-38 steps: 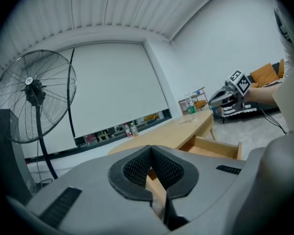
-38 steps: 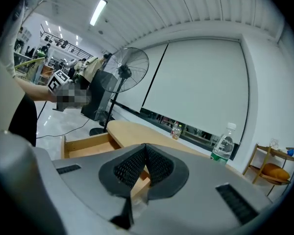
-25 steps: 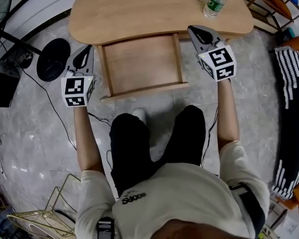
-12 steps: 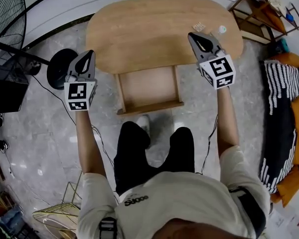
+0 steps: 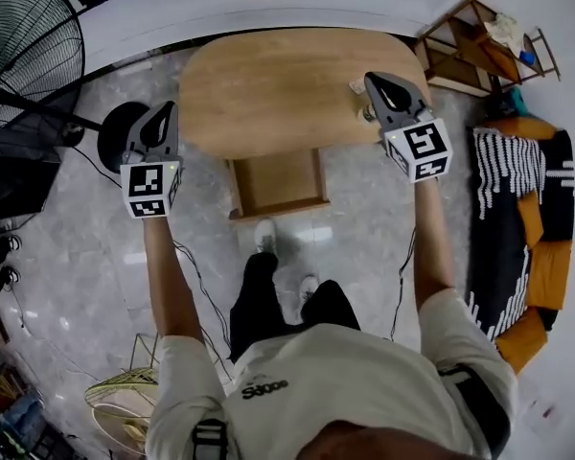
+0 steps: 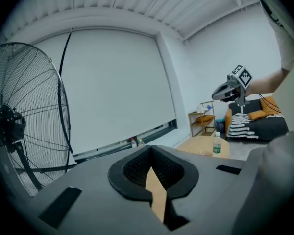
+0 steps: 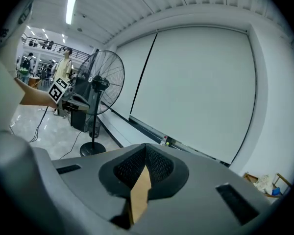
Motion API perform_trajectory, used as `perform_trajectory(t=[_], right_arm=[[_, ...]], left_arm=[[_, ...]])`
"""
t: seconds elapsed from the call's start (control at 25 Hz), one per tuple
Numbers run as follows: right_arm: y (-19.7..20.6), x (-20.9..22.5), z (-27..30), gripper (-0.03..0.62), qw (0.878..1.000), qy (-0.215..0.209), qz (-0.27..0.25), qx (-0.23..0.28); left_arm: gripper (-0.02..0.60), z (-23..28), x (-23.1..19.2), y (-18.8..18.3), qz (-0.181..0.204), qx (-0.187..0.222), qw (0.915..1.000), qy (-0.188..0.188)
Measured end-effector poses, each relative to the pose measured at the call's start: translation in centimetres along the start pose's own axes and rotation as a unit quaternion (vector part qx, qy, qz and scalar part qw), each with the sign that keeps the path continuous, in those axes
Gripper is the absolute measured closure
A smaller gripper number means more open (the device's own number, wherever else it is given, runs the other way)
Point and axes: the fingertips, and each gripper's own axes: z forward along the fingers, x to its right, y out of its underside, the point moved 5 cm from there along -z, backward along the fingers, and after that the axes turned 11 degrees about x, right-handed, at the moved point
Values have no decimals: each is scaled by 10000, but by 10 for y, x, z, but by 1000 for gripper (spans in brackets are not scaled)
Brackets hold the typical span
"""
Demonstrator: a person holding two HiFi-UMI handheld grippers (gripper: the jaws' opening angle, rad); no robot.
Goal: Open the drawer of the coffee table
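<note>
Wood: oval coffee table (image 5: 287,89), rectangular drawer (image 5: 278,180) open; left claw (image 5: 163,111), right claw (image 5: 379,81) both closed, empty.

Pale grey marble-look floor tiles (image 5: 67,276) spread below both tongs, glossy with light patches. Out past the left gripper (image 5: 166,110), on its outer side, stands a black pedestal fan (image 5: 24,41). The fan's round base (image 5: 115,137) lies just beside that gripper's tip. Out past the right gripper (image 5: 374,80), on its outer side, stands an open wooden shelf unit (image 5: 470,51). Nearer the person on that side is a sofa (image 5: 532,218) with orange cushions and a black-and-white striped throw. Ahead of both tongs a white wall carries a big white roller blind (image 6: 112,87). Overhead, the ceiling (image 7: 152,1) is white ribbed panelling with a strip light (image 7: 70,9).
</note>
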Motion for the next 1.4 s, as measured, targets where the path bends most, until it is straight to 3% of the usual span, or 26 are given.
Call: perform_trajectory(t=[0.32,0.56,0.92,1.2,1.4], right_arm=[[-97,24,-15,589,9996,39,-200,193],[-129,12,-49,589,9991,60,-252,332],[-171,-11,-154,588,9968,351,-226,675],[-208,-48,-240,588,9962,198,-303,789],[-211,-69,-303,589,9963,51,-469,713]], left_arm=[[563,-19,-31,-95,67,237,9993,-270],[563,-56,-18,-136,98,408,9982,-425],[563,-139,50,-202,323,594,9972,-313],[563,-217,107,-249,572,746,9951,-316],[563,-269,153,-264,595,725,9947,-425]])
